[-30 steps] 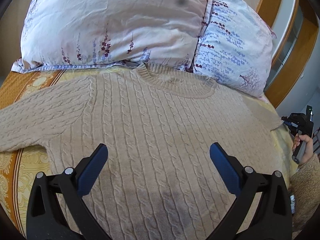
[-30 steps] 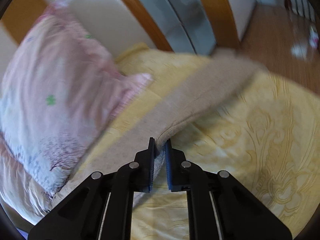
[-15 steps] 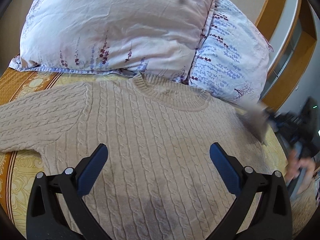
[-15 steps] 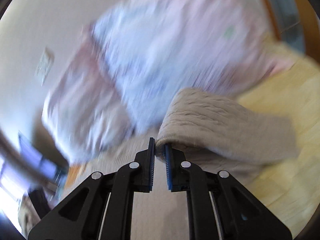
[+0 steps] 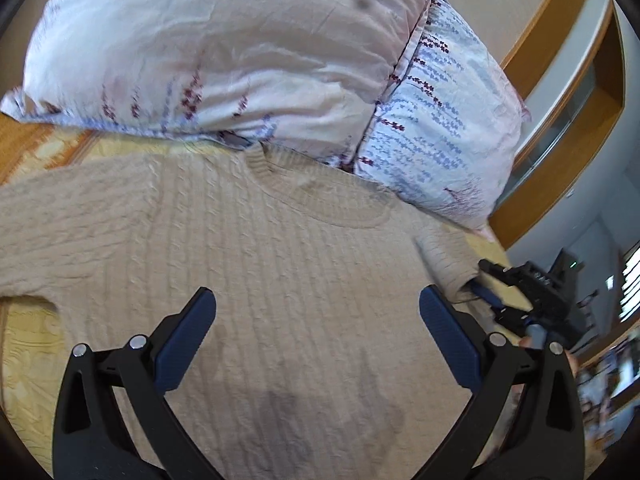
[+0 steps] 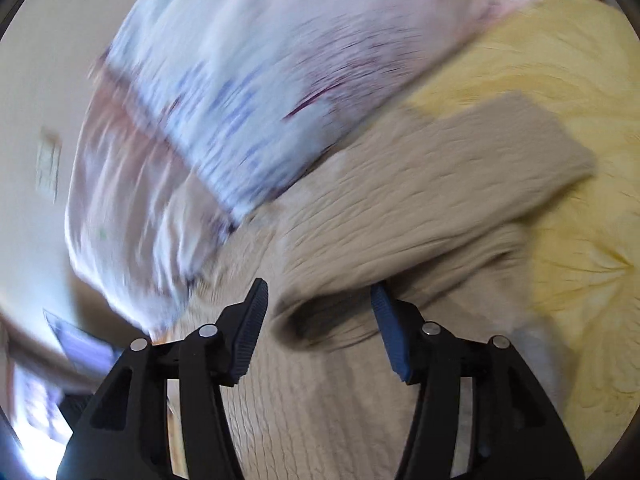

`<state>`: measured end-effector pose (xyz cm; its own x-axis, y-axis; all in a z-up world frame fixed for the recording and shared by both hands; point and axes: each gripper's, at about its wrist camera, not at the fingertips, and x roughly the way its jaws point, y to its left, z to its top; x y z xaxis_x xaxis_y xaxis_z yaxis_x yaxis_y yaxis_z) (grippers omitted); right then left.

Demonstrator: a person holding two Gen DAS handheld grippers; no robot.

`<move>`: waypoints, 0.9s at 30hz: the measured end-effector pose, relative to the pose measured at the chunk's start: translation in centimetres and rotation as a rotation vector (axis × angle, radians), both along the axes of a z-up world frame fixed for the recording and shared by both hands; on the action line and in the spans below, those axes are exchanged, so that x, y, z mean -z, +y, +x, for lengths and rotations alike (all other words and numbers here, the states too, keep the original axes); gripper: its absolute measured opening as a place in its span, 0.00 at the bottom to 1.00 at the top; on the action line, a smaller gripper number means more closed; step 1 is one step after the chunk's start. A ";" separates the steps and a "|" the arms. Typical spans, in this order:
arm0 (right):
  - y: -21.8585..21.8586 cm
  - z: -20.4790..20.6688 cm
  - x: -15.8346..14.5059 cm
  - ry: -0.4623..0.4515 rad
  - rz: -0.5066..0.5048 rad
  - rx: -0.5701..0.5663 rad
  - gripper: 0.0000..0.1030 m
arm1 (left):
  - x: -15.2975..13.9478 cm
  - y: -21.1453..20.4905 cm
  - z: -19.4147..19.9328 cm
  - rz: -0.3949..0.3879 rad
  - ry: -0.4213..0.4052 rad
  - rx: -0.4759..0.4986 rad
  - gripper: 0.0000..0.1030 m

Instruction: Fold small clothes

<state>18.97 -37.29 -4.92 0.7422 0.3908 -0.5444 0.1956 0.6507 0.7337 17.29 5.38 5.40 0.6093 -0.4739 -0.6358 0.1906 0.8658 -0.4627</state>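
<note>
A beige cable-knit sweater [image 5: 260, 264] lies flat on the yellow bedspread [image 5: 28, 344], collar toward the pillows. My left gripper [image 5: 316, 320] is open and empty, hovering over the sweater's chest. My right gripper [image 6: 318, 304] is open, just above the sweater's right sleeve [image 6: 460, 184], which lies folded inward over the body. The sleeve's fold also shows in the left wrist view [image 5: 444, 264], with the right gripper [image 5: 484, 284] at its edge. The left sleeve [image 5: 60, 216] stretches out to the left.
Two floral pillows [image 5: 224, 52] [image 5: 436, 132] lie against the sweater's collar end. A wooden bed frame [image 5: 560, 76] rises at the right. Yellow bedspread [image 6: 580, 280] shows beyond the sleeve in the right wrist view.
My right gripper carried the right sleeve inward over the sweater body, then opened and let it go. My left gripper stayed open and shifted slightly.
</note>
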 end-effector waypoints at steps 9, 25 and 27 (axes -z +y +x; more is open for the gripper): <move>-2.9 1.4 -1.4 0.003 -0.137 0.173 0.11 | 0.2 0.4 1.3 -0.056 0.014 -0.005 0.98; 15.2 1.3 -2.0 -0.074 -0.210 -0.443 0.54 | 3.9 2.3 3.4 -0.363 0.221 -0.050 0.78; 12.1 0.4 -0.8 -0.033 -0.118 -0.357 0.54 | 4.6 2.3 3.8 -0.381 0.268 -0.072 0.72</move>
<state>19.38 -25.21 -4.07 0.5886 0.5640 -0.5791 -0.0811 0.7540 0.6519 21.14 7.69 0.77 0.4871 -0.6667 -0.5641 -0.0333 0.6313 -0.7748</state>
